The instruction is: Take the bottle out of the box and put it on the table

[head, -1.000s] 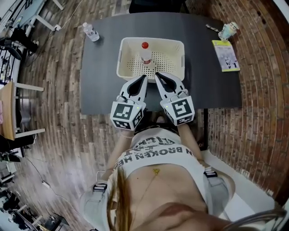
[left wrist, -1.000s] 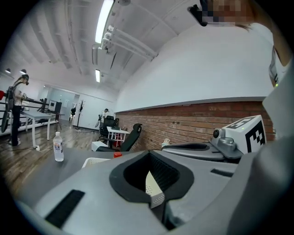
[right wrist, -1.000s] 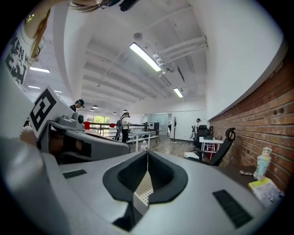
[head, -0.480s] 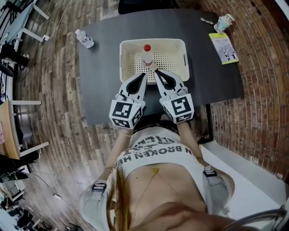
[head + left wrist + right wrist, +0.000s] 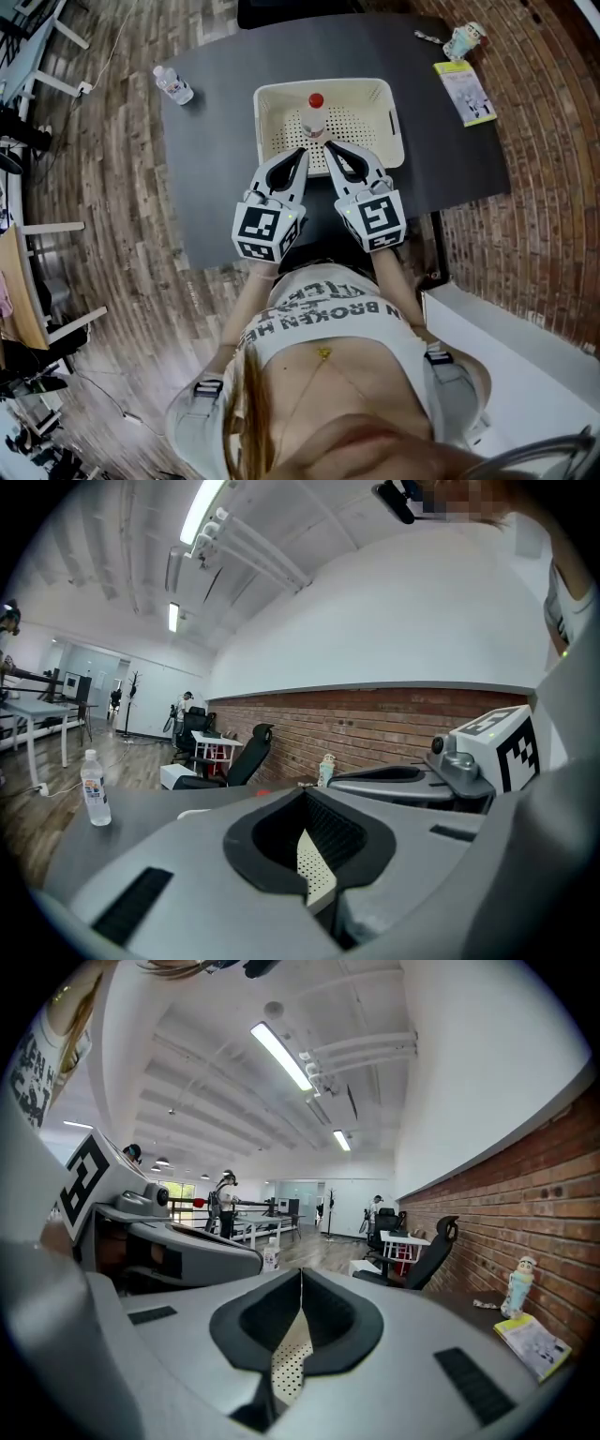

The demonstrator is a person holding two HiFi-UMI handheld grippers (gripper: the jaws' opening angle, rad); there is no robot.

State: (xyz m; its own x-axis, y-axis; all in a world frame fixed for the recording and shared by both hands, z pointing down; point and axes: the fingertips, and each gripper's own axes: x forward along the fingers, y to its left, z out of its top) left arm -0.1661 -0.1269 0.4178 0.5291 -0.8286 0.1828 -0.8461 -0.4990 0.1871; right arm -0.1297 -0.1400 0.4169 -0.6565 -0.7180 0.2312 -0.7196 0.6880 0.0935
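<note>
A small bottle with a red cap (image 5: 315,111) stands upright inside the cream perforated box (image 5: 384,127) on the dark table (image 5: 216,169). Both grippers point side by side at the box from its near side. My left gripper (image 5: 302,153) is shut and empty, its tip over the box's near rim, just short of the bottle. Close beside it, my right gripper (image 5: 327,146) is shut too, holding nothing. Through each gripper's jaw cut-out only the box's perforated surface shows (image 5: 314,869) (image 5: 286,1363); the jaws hide most of the bottle in both gripper views.
A clear water bottle (image 5: 174,84) (image 5: 95,789) stands at the table's far left corner. A yellow-green booklet (image 5: 466,92) (image 5: 532,1340) and a small figurine (image 5: 464,41) (image 5: 517,1288) lie at the far right. Brick wall to the right, office chairs behind.
Both grippers have moved forward together, from before the box's near rim to over it, closer to the bottle. Their jaws stayed shut. The bottle has not moved.
</note>
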